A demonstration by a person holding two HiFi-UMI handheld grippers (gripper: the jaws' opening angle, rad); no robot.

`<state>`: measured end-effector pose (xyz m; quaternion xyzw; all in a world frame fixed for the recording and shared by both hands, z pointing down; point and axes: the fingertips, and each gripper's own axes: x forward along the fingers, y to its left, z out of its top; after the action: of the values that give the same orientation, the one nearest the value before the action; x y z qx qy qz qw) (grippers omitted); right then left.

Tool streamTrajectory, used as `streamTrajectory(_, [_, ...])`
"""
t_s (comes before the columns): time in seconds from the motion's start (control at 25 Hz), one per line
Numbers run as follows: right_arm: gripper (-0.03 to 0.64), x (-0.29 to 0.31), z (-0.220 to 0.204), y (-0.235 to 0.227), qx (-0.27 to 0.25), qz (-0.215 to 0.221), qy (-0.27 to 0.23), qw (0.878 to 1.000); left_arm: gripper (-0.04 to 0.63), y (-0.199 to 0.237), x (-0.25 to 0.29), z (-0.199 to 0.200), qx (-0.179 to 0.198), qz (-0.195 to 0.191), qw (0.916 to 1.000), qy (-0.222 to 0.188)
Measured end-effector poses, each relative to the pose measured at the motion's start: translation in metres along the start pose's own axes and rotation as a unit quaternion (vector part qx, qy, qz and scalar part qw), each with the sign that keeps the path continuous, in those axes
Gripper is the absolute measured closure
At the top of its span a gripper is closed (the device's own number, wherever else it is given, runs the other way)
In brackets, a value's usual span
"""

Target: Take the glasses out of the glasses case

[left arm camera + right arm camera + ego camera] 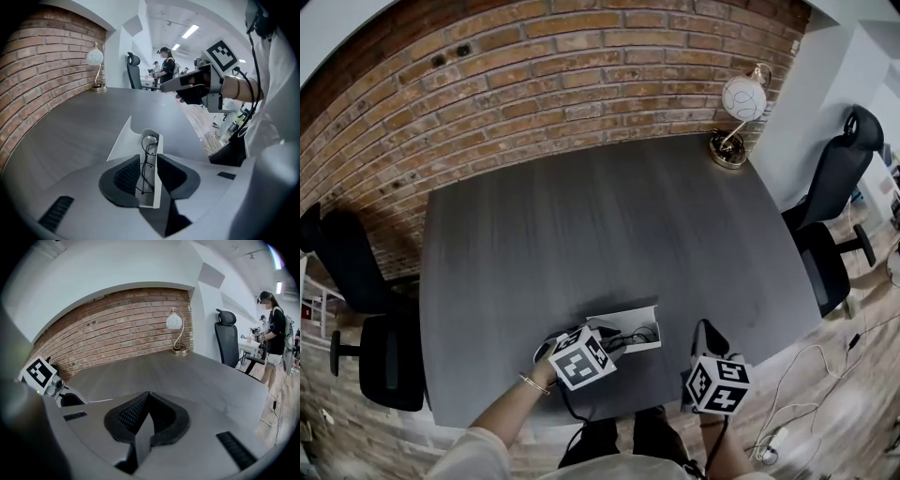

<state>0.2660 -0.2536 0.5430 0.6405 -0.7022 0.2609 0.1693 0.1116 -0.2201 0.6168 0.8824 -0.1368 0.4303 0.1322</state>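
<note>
Head view: white open glasses case (630,326) at the dark grey table's (581,234) near edge, left gripper (611,341) nearest. Left gripper view: jaws spread, thin black wire glasses (149,139) lying lengthwise between them, in the case. Right gripper view: right gripper (147,397) shut, empty.

This is an open-plan office: a wide grey table (609,225) stands against an exposed brick wall (534,84), with black swivel chairs (839,187) on either side and a globe desk lamp (739,112) at its far corner. Farther back (under ceiling strip lights (190,32)) a person (166,65) stands among desks.
</note>
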Motion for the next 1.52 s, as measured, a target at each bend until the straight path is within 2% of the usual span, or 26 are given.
streamTrajectory(0.72, [0.584, 0.005, -0.031, -0.02, 0.039, -0.014, 0.025, 0.999, 0.482, 0.003, 0.024, -0.002, 0.027, -0.047, 0.9957, 0.076])
streamTrajectory(0.88, [0.584, 0.006, -0.035, -0.024, 0.045, -0.015, 0.028, 0.998, 0.484, -0.003, 0.02, 0.003, 0.042, -0.062, 0.9933, 0.088])
streamTrajectory(1.36, [0.584, 0.007, -0.041, -0.035, 0.059, -0.018, 0.033, 0.998, 0.494, -0.004, 0.039, 0.003, 0.088, -0.064, 0.985, 0.134])
streamTrajectory(1.44, [0.584, 0.006, -0.043, -0.037, 0.06, -0.018, 0.034, 0.997, 0.495, 0.001, 0.045, 0.0, 0.091, -0.066, 0.9835, 0.142])
streamTrajectory(1.52, [0.584, 0.006, -0.044, -0.038, 0.062, -0.017, 0.036, 0.997, 0.5, -0.001, 0.04, 0.001, 0.083, -0.084, 0.9807, 0.156])
